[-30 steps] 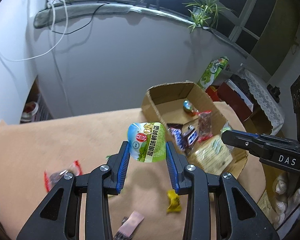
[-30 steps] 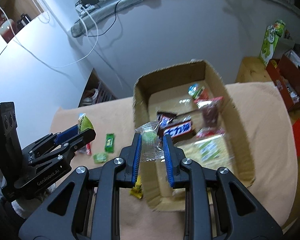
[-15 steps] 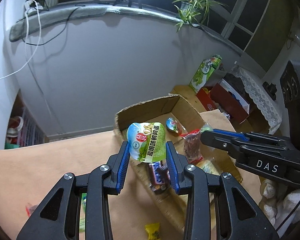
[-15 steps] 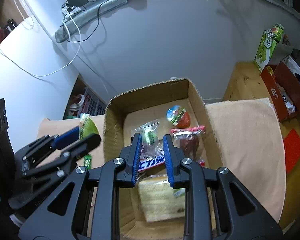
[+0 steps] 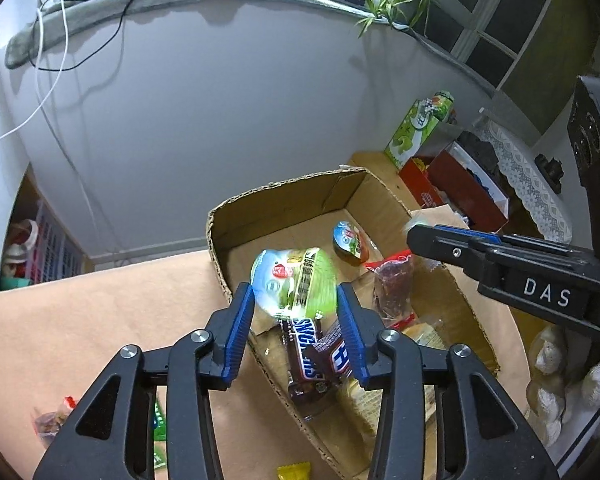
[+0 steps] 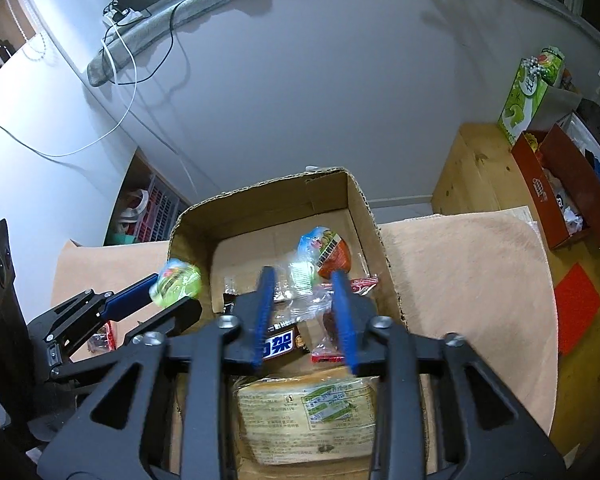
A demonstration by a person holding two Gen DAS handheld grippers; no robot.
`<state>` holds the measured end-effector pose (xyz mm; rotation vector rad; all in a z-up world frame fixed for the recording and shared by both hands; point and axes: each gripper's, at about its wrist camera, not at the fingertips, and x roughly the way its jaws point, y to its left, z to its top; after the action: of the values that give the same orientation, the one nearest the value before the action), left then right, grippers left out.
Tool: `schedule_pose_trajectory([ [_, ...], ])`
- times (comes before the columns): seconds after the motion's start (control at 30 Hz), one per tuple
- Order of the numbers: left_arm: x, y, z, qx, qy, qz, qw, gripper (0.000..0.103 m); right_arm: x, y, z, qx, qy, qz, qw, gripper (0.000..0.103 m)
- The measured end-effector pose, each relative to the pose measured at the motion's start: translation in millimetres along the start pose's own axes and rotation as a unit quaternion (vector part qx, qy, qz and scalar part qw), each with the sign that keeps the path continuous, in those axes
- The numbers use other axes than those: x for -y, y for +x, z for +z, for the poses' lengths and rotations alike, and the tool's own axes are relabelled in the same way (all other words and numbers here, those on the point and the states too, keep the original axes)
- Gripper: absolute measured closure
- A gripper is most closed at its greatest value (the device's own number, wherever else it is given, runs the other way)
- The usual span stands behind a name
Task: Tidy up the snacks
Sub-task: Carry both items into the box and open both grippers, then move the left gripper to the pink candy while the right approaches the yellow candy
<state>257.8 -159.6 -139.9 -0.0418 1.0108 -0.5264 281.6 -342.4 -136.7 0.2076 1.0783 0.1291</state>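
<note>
The cardboard box (image 5: 236,220) holds several snacks: Snickers bars (image 5: 306,344), a red packet (image 5: 392,284), a round jelly cup (image 5: 350,240) and a bread pack (image 6: 312,416). My left gripper (image 5: 296,304) has opened over the box's left wall; the green snack packet (image 5: 294,282) sits blurred between its fingers, slipping free. My right gripper (image 6: 304,292) is open over the box (image 6: 260,200); the clear packet with a green label (image 6: 304,284) hangs loose between its fingers. The green packet also shows in the right wrist view (image 6: 176,282).
Loose candies lie on the tan cloth (image 5: 100,312) left of the box: a red-edged packet (image 5: 52,420), green sweets (image 5: 158,428), a yellow sweet (image 5: 294,470). A grey wall stands behind. A red box (image 6: 560,192) and green carton (image 6: 528,92) sit on the floor at right.
Both grippers moved over the box and opened. The green packet and the clear packet are now loose between the fingers, blurred as they drop.
</note>
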Motion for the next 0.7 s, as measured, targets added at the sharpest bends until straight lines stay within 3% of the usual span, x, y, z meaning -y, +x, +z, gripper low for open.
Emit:
schedule_pose_trajectory([
  [0.37, 0.4, -11.7, -1.6, 0.009, 0.005, 0.001, 0.9999, 0.060, -4.8, -17.3, -5.4, 0.013, -0.005, 0.001, 1.000, 0.052],
  [0.7, -19.3, -58.2, -12.9, 0.037, -0.010, -0.008, 0.9992, 0.060, -25.8, -47.9, -28.7, 0.025, -0.026, 0.027, 0.999, 0.053],
])
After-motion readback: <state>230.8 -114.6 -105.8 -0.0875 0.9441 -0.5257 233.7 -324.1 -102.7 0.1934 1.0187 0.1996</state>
